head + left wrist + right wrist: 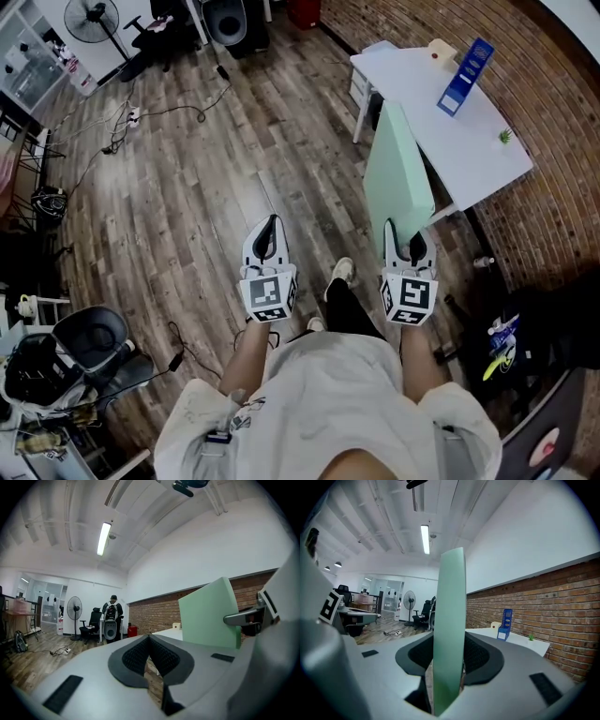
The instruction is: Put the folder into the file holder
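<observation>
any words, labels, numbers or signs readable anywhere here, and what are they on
No text is readable in any view.
Pale marks on the blue plastic file holder on the white table: too small to read.
Black-and-white square markers on the left gripper and right gripper: patterns only, no letters.
The pale green flat folder: blank.

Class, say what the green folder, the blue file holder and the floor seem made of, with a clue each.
Folder: likely matte plastic or card; stiff, flat, no gloss.
File holder: probably moulded plastic; uniform bright blue.
Floor: wood or wood-look laminate; grained planks, slight sheen.
</observation>
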Available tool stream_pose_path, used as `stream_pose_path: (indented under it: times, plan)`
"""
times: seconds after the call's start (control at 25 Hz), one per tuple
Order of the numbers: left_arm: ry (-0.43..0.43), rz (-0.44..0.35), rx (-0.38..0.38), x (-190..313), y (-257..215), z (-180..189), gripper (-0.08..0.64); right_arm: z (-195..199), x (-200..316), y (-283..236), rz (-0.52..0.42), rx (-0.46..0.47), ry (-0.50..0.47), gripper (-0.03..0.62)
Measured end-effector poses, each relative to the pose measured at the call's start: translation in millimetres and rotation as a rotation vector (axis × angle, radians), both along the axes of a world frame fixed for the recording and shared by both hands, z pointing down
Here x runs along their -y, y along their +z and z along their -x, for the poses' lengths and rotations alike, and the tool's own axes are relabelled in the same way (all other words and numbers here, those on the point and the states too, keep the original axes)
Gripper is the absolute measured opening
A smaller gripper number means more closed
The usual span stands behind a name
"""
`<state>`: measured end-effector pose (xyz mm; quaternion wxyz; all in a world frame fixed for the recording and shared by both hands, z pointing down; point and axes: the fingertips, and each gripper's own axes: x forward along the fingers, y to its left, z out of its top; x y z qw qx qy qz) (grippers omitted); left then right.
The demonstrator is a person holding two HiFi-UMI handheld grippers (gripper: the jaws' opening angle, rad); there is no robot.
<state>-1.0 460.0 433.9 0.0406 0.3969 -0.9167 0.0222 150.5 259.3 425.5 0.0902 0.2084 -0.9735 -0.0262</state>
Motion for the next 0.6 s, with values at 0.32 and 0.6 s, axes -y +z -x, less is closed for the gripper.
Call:
stream_pose_path:
  times: [0.32, 0.6]
  plan:
    - [0.018, 0.028, -0.003, 55, 2, 48, 0.012, 49, 50, 5, 0.021, -0.003, 0.002, 0.183]
    - [0.061, 0.041, -0.014, 124, -5, 75, 0.012, 79, 107, -2, 0.054, 0.023, 0.011, 0.184]
